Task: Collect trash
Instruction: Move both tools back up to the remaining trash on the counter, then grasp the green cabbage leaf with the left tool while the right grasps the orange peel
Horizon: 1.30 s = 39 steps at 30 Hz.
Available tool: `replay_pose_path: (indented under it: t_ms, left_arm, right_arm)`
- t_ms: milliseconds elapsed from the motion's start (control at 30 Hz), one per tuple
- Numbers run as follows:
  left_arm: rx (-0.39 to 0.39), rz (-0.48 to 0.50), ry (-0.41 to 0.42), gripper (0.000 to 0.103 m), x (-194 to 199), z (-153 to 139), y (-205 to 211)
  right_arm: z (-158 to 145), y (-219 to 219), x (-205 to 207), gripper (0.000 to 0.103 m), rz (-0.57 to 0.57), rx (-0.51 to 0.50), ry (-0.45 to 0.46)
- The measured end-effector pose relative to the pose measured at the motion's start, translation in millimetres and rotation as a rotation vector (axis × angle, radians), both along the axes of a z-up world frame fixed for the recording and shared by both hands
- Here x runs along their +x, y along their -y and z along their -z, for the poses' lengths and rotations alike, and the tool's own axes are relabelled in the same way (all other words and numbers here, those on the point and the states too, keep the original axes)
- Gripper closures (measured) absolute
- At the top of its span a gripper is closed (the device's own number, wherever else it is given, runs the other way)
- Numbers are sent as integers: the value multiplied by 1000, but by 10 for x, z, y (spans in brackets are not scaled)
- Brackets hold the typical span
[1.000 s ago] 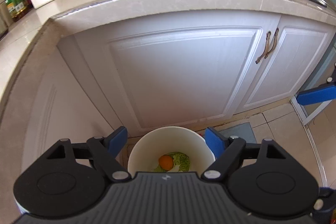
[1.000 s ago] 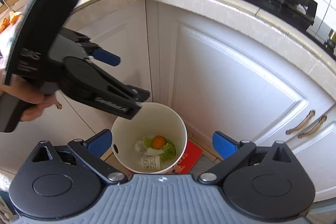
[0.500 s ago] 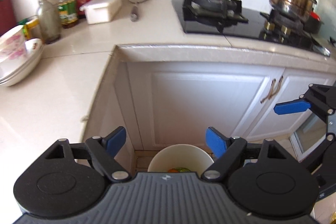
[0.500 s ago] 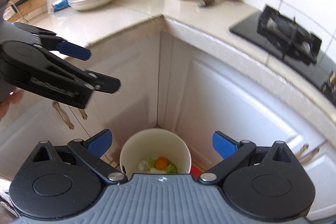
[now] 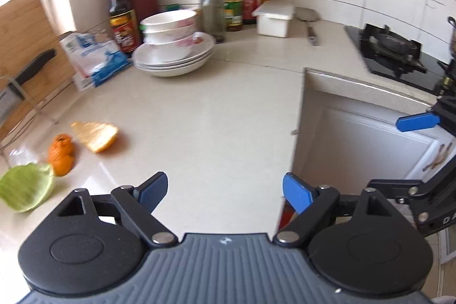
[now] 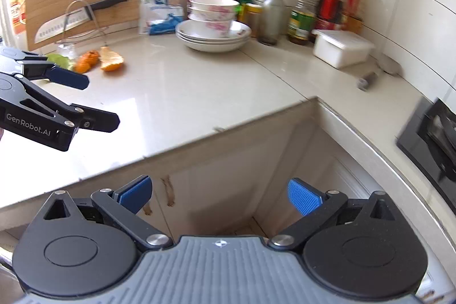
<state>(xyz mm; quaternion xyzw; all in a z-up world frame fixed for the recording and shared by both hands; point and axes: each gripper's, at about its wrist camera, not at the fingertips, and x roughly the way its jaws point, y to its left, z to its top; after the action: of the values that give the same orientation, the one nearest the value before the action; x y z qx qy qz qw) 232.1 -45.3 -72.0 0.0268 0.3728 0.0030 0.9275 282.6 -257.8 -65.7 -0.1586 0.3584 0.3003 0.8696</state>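
Trash lies on the cream counter at the left: a pale orange peel [image 5: 95,135], a crumpled orange peel [image 5: 60,158] and a green cabbage leaf [image 5: 25,186]. They also show in the right wrist view: the pale peel [image 6: 111,62], the crumpled peel [image 6: 87,61] and the leaf [image 6: 59,59]. My left gripper [image 5: 225,192] is open and empty above the counter, to the right of the trash. My right gripper [image 6: 221,195] is open and empty above the cabinet corner. The bin is out of view.
Stacked bowls on plates [image 5: 173,50] stand at the back with bottles [image 5: 233,4], a white box [image 5: 274,18], a blue-white bag [image 5: 94,59], a cutting board and knife [image 6: 81,16]. The stove [image 5: 390,50] is right. The counter edge [image 6: 199,138] drops to the cabinets.
Both grippers have risen from over the white bin on the floor up to counter height and swung left. The bin has dropped out of view; the counter trash has come into view.
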Motion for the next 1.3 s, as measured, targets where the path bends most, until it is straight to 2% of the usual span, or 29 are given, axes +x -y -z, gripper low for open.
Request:
replay_pose_path:
  t_ms: [200,333,567,667,833,867,933,1000,1100,1300]
  left_arm:
    - [68,-238,-6,16,-56,99,-719]
    - [128,-339,-13,16,25,160,-1013]
    - [162,-416,-17,15,181,240,-1318]
    - [129,-414,-19,15,248,269,-1443]
    - [215,-439,-6,16,341,323,-1467]
    - [219,-444,-2,17,361,334,-1480]
    - [232,-452,4,27,395,351,-1492]
    - [231,-462,-4,41,436,374,-1510]
    - [217,-476,1,51,467,397,-1535]
    - [215,-506,-8,63,530,454,-1545]
  right_arm:
    - [2,-512,103,0,-99,1,-4]
    - [15,-749,143,0,-140,0,-13]
    - [59,-1011,266,0,-166,-12,-33]
    - [74,-1109,345,0,-177,-11,-46]
    - [102,-1323,492,0,-209,-4,-65]
    - [108,-1362,517,0,-217,-2,-70]
    - [125,-1452,562,0,-237,1,-78]
    - [138,-1541,599,0,-259,2,-82]
    - [153,-1670,653,0,-292,5,-88]
    - [166,-1902,762,0,-354,22,-98]
